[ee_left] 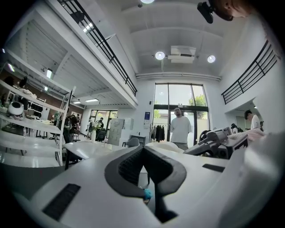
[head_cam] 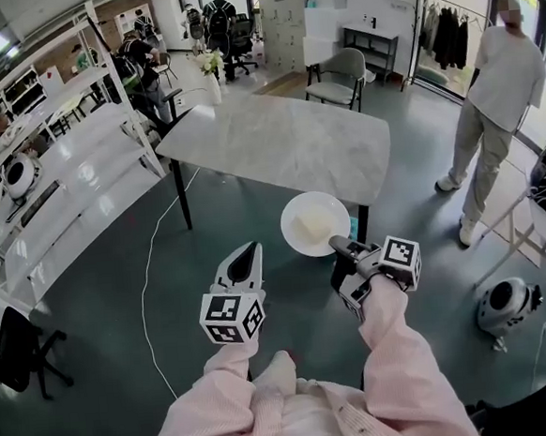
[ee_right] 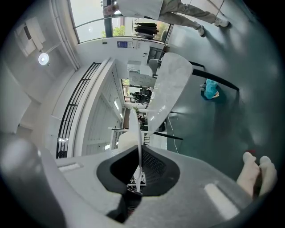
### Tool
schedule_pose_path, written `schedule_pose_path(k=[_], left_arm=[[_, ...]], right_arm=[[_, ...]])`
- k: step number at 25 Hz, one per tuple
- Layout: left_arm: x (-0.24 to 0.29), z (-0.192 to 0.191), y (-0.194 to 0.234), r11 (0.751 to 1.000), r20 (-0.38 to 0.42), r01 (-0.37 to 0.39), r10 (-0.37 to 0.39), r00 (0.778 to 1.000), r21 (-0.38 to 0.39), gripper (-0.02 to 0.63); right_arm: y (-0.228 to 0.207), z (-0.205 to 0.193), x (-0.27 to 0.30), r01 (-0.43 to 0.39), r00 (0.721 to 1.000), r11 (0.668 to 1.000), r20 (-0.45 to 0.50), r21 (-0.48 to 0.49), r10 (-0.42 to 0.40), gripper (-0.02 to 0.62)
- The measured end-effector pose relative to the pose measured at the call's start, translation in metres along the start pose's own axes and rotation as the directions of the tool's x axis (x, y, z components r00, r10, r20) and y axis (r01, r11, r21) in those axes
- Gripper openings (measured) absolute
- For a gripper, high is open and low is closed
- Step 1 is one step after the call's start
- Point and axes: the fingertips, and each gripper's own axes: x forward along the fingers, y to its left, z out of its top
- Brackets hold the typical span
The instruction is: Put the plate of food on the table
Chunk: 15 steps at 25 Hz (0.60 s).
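Observation:
A white plate (head_cam: 296, 242) carrying a pale block of food (head_cam: 314, 224) hangs in the air just before the near corner of the marble table (head_cam: 276, 141). My right gripper (head_cam: 336, 246) is shut on the plate's near rim. In the right gripper view the plate (ee_right: 139, 133) runs edge-on between the pads, with the table (ee_right: 171, 89) beyond. To the left of the plate my left gripper (head_cam: 247, 252) is shut and holds nothing. Its closed tips (ee_left: 143, 153) point toward the table (ee_left: 93, 149).
A vase of flowers (head_cam: 212, 76) stands at the table's far corner and a grey chair (head_cam: 337, 76) behind it. A person (head_cam: 499, 100) stands to the right. White shelves (head_cam: 54, 183) line the left. A cable (head_cam: 150, 269) crosses the floor.

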Motion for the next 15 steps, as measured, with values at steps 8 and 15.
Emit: schedule_pose_path(k=[8,15], left_arm=[[0.046,-0.003,0.035,1.0,-0.01,-0.021,0.02,1.0,-0.009,-0.008],[0.123,-0.001,0.077,0.999,-0.018,-0.007,0.006,1.0,-0.031,-0.008]], right_arm=[[-0.012,0.028,0.047,0.006,1.0,1.0,-0.019,0.024,-0.005,0.015],[-0.019,0.074,0.106,0.009,1.0,0.999,-0.018,0.032,-0.008,0.017]])
